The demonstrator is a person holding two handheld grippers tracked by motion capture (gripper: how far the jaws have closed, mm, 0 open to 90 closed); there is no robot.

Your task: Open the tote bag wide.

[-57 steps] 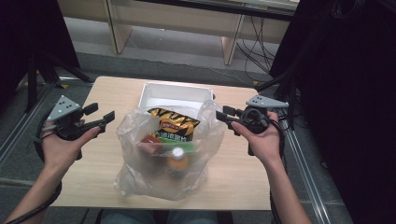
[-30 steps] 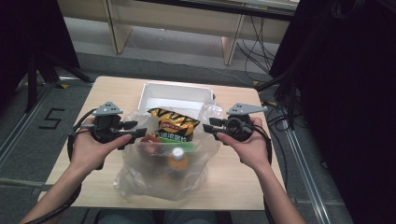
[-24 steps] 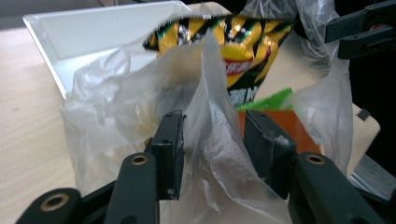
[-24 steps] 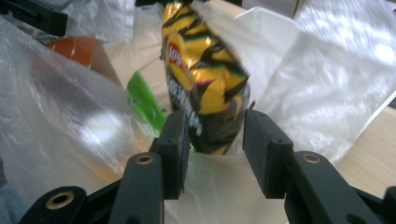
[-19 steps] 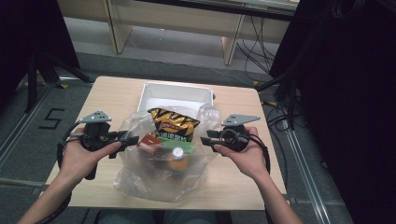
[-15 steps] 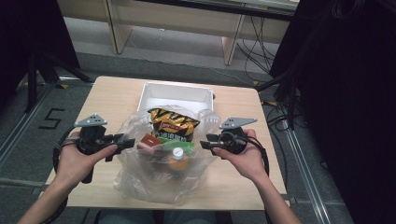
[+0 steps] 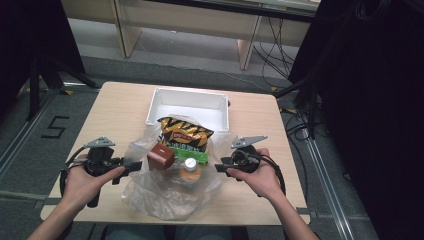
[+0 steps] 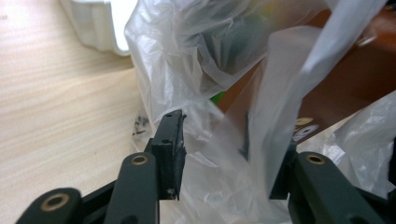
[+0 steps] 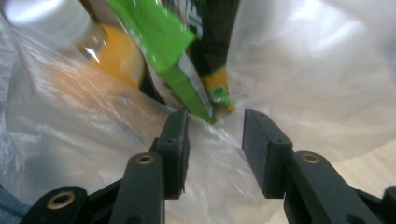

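Note:
A clear plastic bag lies crumpled on the table, its mouth spread wide. In it are a dark chips bag, a brown box, a green packet and a white-capped bottle of orange drink. My left gripper is low at the bag's left rim; in its own view the left gripper stands open with loose film hanging between the jaws, the brown box beyond. My right gripper is at the right rim; the right gripper is open over film, facing the green packet and bottle.
A white rectangular tray sits just behind the bag, its corner also in the left gripper view. The wooden table has bare room to the left and right of the tray. Dark stands and cables surround the table.
Both hands have come down from beside the bag's top to near the table. The bag's sides have sunk with them, so the contents show more.

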